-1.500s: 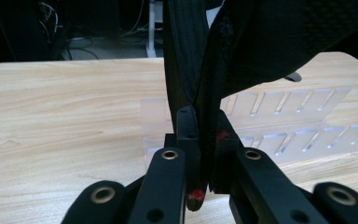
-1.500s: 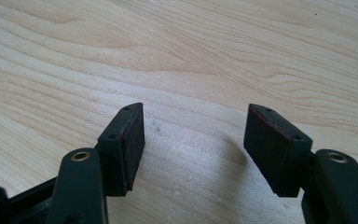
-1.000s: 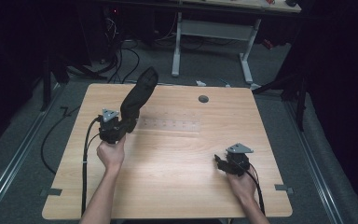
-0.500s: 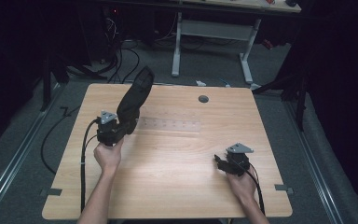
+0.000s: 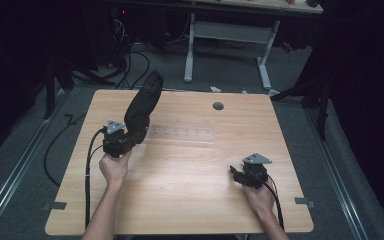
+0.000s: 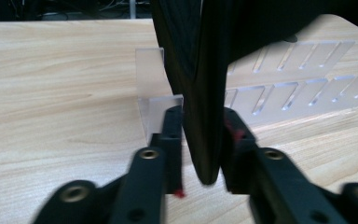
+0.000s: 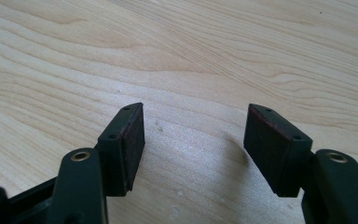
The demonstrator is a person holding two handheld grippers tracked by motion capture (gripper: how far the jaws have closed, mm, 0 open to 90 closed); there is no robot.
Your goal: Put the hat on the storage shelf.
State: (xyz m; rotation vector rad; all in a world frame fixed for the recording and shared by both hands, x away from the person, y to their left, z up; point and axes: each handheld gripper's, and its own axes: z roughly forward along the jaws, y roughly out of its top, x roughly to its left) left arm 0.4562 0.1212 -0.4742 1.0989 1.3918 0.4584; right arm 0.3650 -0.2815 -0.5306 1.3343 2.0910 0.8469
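**Black shoe sole poised over the clear slotted rack**

The long, flat black shoe-sole-shaped piece (image 5: 142,106) is standing nearly upright, its long axis tilting up and away from the clear acrylic slotted rack (image 5: 182,133) lying on the wooden worktop (image 5: 190,200). The left hand-held gripper (image 5: 125,142) is clamping its lower end, just beside the rack's left end. The right hand-held gripper (image 5: 239,175) is resting well apart from the rack, jaws spread and empty. The left is plainly nearer for any placing into a slot.

Looks like a lab or recording workspace: bare wooden table (image 5: 190,165) on grey carpet, floor cables (image 5: 130,55) and a white desk frame (image 5: 230,45) beyond, dark surroundings.
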